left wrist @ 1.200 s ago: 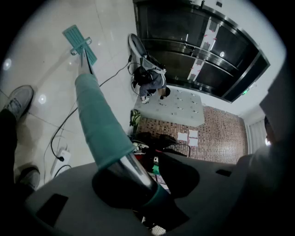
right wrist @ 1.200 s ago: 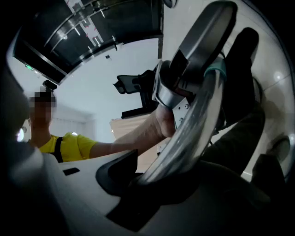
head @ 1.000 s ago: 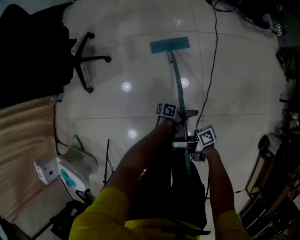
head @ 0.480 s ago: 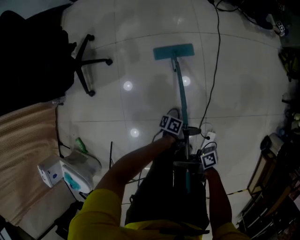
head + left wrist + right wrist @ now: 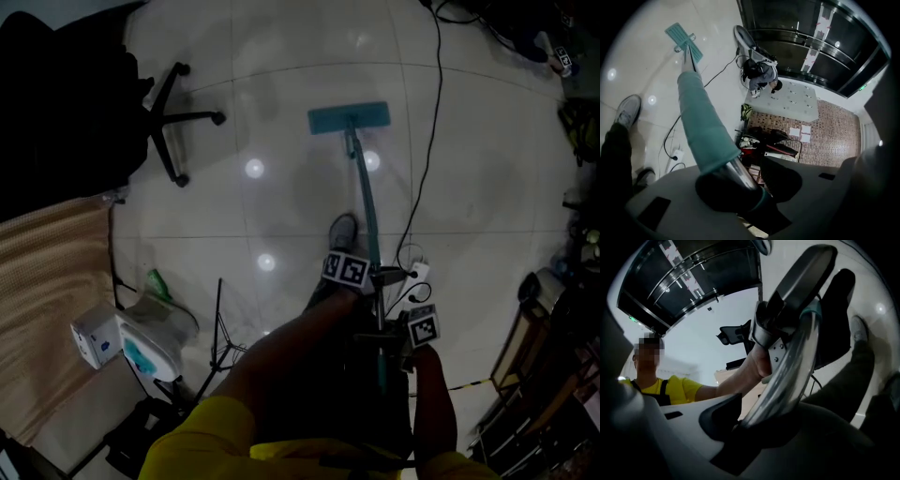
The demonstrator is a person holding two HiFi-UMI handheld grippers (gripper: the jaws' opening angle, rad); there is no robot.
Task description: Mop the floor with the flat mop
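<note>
Pale glossy tiled floor (image 5: 281, 206) is filling the head view, office chair base (image 5: 174, 118) at upper left. Flat mop head (image 5: 349, 118) is lying flat on the tiles ahead, its handle (image 5: 364, 202) running back to the person. Left gripper (image 5: 373, 277) is gripping higher along the handle, right gripper (image 5: 382, 336) just behind it. A shoe (image 5: 342, 232) is standing beside the handle.

Left gripper view: jaws are closing tight on the teal-sleeved handle, mop head far down on the floor.

Right gripper view: jaws are clamping the bare metal part of the handle.
</note>
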